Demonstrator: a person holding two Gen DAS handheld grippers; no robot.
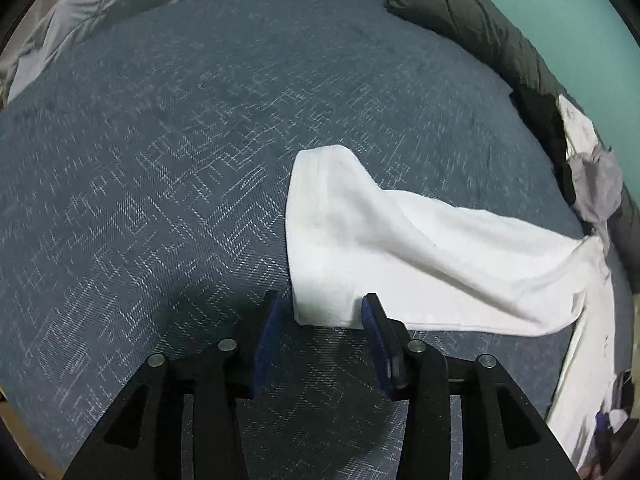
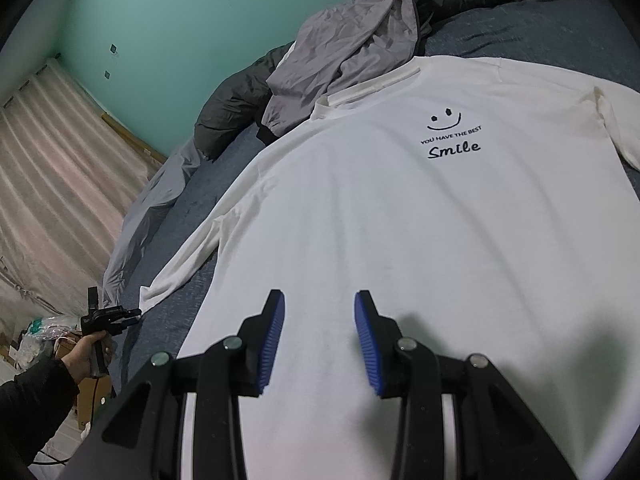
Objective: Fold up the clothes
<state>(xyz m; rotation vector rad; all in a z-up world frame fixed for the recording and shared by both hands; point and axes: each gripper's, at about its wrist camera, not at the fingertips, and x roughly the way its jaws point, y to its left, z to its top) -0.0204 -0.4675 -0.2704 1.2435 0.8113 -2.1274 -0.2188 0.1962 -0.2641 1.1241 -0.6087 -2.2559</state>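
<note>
A white long-sleeved shirt (image 2: 400,220) lies flat, print side up, on a blue patterned bedspread (image 2: 540,28); it bears a smiley and the word "Smile" (image 2: 454,148). My right gripper (image 2: 319,312) is open and empty, just above the shirt's lower body. One sleeve (image 1: 380,248) of the shirt stretches across the bedspread (image 1: 160,200) in the left wrist view. My left gripper (image 1: 322,312) is open, its fingertips on either side of the sleeve's cuff edge. The other sleeve (image 2: 180,268) lies along the shirt's left side.
A crumpled grey garment (image 2: 352,52) lies just beyond the shirt's collar; it also shows in the left wrist view (image 1: 596,176). A dark green quilt (image 1: 480,24) runs along the teal wall. A grey duvet (image 1: 100,12) is at the far left. A person's hand with another device (image 2: 100,340) is at the bed's edge.
</note>
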